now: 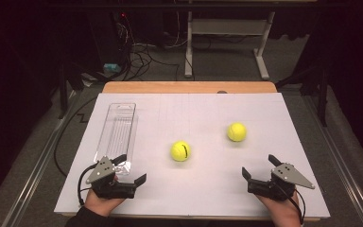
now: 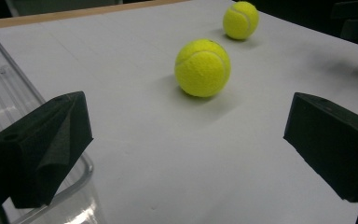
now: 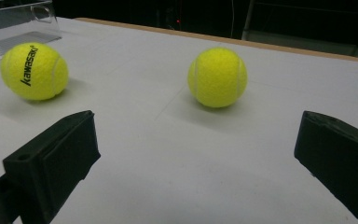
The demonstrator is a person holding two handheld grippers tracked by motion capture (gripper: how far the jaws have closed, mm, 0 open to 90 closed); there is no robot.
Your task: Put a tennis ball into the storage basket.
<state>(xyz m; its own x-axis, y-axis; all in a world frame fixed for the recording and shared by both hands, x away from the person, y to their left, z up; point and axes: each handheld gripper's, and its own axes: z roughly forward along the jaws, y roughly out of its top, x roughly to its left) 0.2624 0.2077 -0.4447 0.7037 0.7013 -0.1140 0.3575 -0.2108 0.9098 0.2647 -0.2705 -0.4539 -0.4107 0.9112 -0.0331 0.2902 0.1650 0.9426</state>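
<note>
Two yellow tennis balls lie on the white table sheet (image 1: 194,189). The nearer ball (image 1: 180,151) (image 2: 202,67) (image 3: 34,71) rests mid-table and carries black lettering. The farther ball (image 1: 236,132) (image 2: 240,20) (image 3: 217,77) sits to its right. A clear plastic tube case (image 1: 116,135) (image 2: 9,100) lies lengthwise at the left. My left gripper (image 1: 132,169) (image 2: 186,149) stands open at the case's near end, with its jaws wide apart and nothing between them. My right gripper (image 1: 260,166) (image 3: 196,158) is open near the front right, jaws apart, both balls ahead of it.
The wooden table edge (image 1: 189,87) runs along the back of the sheet. Beyond it on the floor stand white desk legs (image 1: 262,61) and tangled cables (image 1: 139,59). Metal rails (image 1: 38,161) flank the table on both sides.
</note>
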